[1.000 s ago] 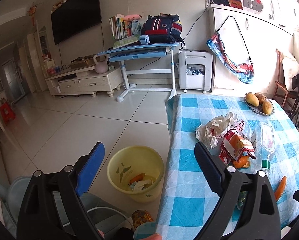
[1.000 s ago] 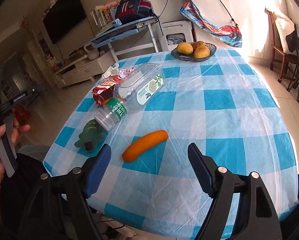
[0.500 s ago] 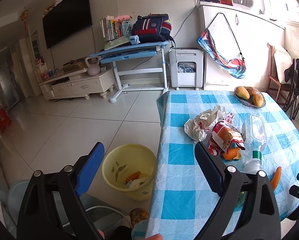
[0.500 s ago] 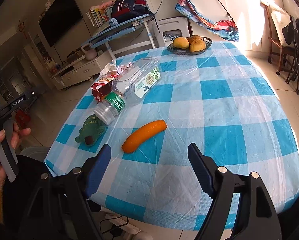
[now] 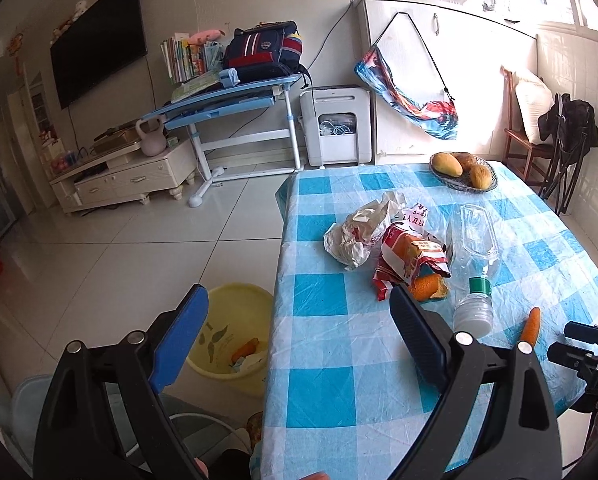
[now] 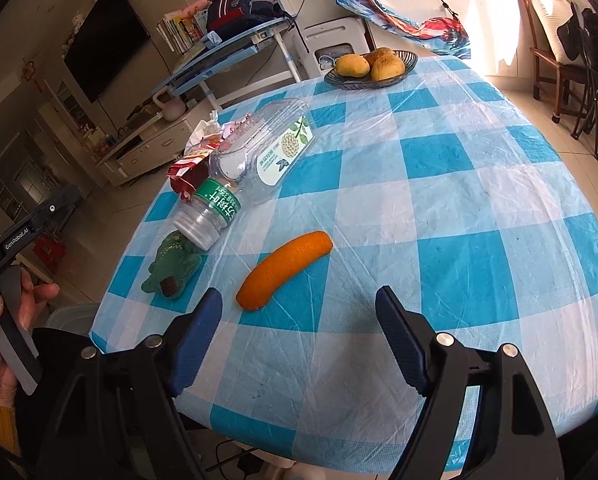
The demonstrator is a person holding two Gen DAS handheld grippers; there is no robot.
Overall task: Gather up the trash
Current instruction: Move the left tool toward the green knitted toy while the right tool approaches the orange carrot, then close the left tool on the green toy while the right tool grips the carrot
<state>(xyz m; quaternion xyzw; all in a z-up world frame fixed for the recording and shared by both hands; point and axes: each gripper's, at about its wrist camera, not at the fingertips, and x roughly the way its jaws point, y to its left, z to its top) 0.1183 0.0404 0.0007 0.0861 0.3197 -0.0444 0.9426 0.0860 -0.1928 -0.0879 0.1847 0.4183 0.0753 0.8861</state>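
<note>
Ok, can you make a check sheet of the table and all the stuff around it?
Surface: table under a blue-and-white checked cloth.
Job's things: plastic bottle lying down; orange peel; red wrapper; crumpled paper; green scrap; yellow bin on the floor, some trash inside.
Clutter: fruit bowl at the far edge.
Grippers: left gripper and right gripper open, fingers empty.
Cables: cords under the table.
Surroundings: TV, desk with backpack, chair.
</note>
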